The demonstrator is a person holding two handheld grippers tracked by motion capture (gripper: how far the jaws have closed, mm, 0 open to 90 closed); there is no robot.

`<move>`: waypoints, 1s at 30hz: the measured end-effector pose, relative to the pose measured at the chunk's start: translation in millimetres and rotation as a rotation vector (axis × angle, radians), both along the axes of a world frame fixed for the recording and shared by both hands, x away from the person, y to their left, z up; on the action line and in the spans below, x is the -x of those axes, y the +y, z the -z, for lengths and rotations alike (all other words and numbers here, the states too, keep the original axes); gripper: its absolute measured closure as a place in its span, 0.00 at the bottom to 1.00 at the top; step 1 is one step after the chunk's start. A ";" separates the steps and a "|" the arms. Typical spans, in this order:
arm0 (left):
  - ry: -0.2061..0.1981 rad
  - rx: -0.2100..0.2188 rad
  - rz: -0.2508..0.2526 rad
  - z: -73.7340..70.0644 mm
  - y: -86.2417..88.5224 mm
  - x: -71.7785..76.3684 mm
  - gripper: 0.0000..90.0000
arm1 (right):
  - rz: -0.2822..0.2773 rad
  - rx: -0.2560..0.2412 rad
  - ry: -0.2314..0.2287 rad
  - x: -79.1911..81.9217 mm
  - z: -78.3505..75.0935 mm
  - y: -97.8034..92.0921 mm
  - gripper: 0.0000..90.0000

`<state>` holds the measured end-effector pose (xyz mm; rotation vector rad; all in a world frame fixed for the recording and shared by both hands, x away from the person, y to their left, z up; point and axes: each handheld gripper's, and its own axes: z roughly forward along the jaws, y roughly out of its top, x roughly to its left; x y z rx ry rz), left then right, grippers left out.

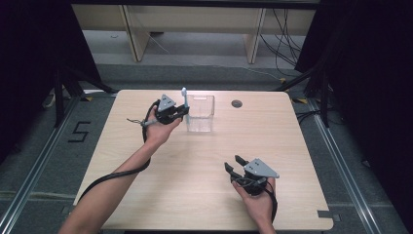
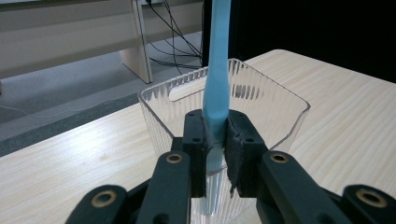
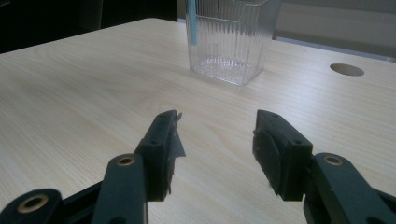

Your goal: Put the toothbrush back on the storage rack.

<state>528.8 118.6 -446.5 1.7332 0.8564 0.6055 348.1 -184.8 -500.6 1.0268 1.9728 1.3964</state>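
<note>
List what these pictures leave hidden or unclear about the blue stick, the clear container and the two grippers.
- Blue stick: the left gripper view's top edge cuts off its upper end; the left gripper covers part of it below.
- Clear container: the right gripper view's top edge crops its rim.
- Blue stick in the high view: too small to identify.
- Right gripper: open, holding nothing.

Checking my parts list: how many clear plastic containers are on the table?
1. The clear ribbed container stands at the table's far middle, beside the left hand-held gripper holding a blue stick.
</note>
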 end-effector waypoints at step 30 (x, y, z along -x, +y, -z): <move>0.019 -0.008 -0.020 3.8 -0.1 0.7 0.85 | -0.003 0.012 -0.015 -0.8 0.8 -0.9 0.56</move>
